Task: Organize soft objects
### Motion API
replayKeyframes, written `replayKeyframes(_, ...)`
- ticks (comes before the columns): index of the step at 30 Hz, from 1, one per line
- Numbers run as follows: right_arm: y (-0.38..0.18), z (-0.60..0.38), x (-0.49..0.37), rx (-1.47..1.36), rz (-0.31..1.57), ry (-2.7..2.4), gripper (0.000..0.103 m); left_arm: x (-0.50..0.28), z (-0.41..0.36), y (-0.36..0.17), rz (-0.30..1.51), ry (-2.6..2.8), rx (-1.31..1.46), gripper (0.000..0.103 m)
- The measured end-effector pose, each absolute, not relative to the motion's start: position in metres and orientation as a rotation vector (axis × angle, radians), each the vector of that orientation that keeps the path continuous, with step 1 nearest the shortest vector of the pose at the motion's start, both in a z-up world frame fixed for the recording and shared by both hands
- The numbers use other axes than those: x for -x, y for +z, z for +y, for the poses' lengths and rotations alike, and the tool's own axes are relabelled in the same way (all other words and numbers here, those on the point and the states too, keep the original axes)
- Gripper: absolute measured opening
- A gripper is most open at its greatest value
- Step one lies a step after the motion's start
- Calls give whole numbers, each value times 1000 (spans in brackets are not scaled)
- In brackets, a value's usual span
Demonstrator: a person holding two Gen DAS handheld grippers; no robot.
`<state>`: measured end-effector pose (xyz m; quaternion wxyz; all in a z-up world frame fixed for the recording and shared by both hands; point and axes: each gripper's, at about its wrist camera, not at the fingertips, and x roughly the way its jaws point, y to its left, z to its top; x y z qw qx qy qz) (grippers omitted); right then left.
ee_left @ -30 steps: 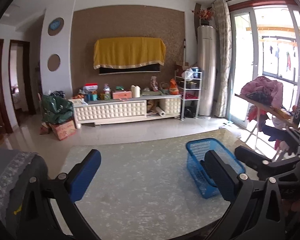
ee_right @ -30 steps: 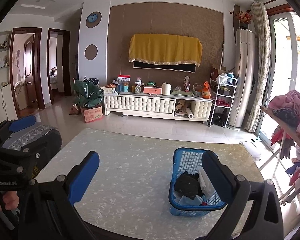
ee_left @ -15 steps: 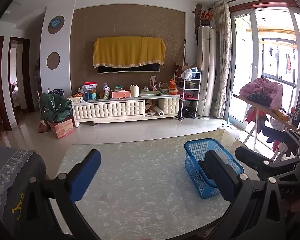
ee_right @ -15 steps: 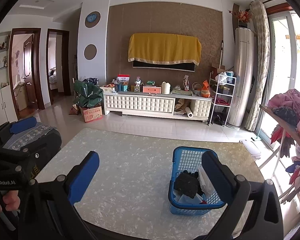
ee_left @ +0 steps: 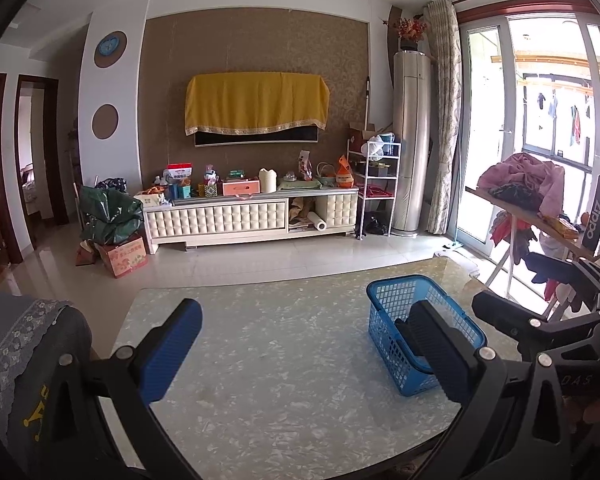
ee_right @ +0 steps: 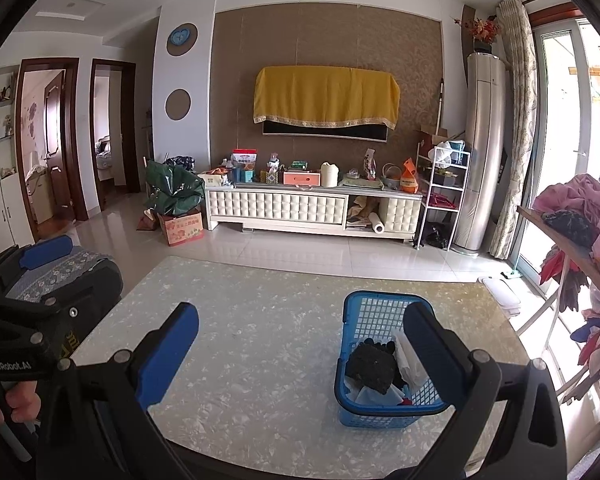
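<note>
Your blue basket (ee_right: pixel 384 364) sits on the right part of the marbled table (ee_right: pixel 252 352), its long axis running from the near edge away toward the far edge, and it already holds soft things: a black bundle (ee_right: pixel 370 364) against the near-left wall and some white cloth (ee_right: pixel 406 358) beside it. From your right gripper (ee_right: pixel 308 344) the basket lies ahead and to the right, with its right finger (ee_right: pixel 432 344) overlapping the basket's right side in the right wrist view; from your left gripper (ee_left: pixel 304 352) it lies further off to the right, so your right hand is the nearer one for any reach into it. Both grippers are spread wide with nothing between the pads. No loose soft item shows on the tabletop, so the next pick probably comes out of the basket, though its far half is hard to see. Readable writing: "GenRobot.AI" on the left gripper body (ee_right: pixel 10 364) in the right wrist view, "ZIPPO" on a black upright strip (ee_left: pixel 594 212) at the far right by the clothes-laden rack (ee_left: pixel 528 204), and letters ending in "OAS" on the right gripper's frame.
</note>
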<state>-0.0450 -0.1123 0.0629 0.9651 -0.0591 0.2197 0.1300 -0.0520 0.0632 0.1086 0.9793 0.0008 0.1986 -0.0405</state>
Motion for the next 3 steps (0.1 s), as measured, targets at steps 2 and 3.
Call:
replayKeyframes(2, 64, -113, 46, 119, 443, 263, 103, 52, 64, 109, 399, -86, 3, 103)
replayKeyframes(3, 65, -112, 46, 119, 442, 262, 103, 53, 63, 109, 400, -89, 3, 103)
